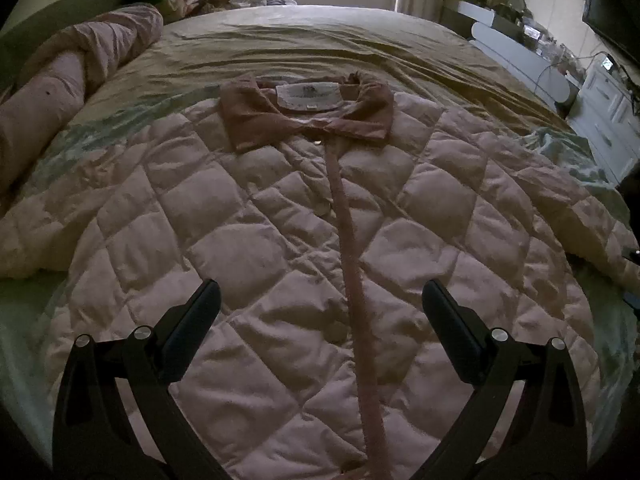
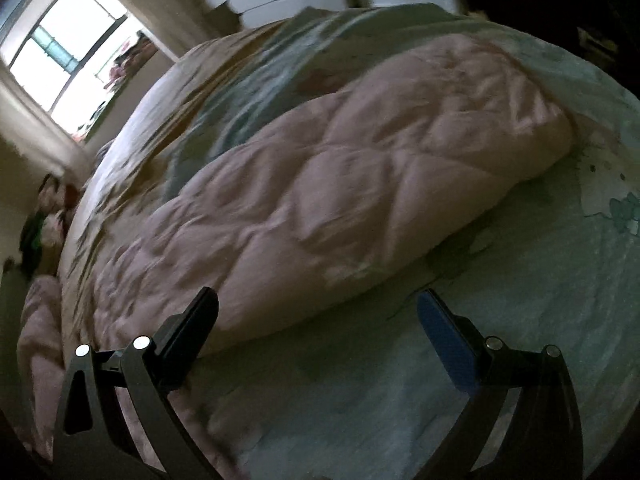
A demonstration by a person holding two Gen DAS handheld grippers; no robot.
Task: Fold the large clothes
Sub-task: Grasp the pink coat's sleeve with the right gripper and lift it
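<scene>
A pale pink quilted jacket (image 1: 280,240) lies spread flat on the bed, front up, with its darker pink collar (image 1: 308,116) and white label at the far end and a pink placket strip down the middle. My left gripper (image 1: 320,292) is open and empty, hovering over the jacket's lower middle. In the right wrist view the jacket's right sleeve (image 2: 360,184) lies stretched out on the bed. My right gripper (image 2: 316,300) is open and empty, at the sleeve's near edge, its left finger (image 2: 192,328) beside the fabric.
The bed has a tan sheet (image 1: 320,44) and a pale green floral cover (image 2: 440,360). A rolled pink quilt (image 1: 80,64) lies along the left side. White furniture (image 1: 600,112) stands at the right. A window (image 2: 60,44) is beyond the bed.
</scene>
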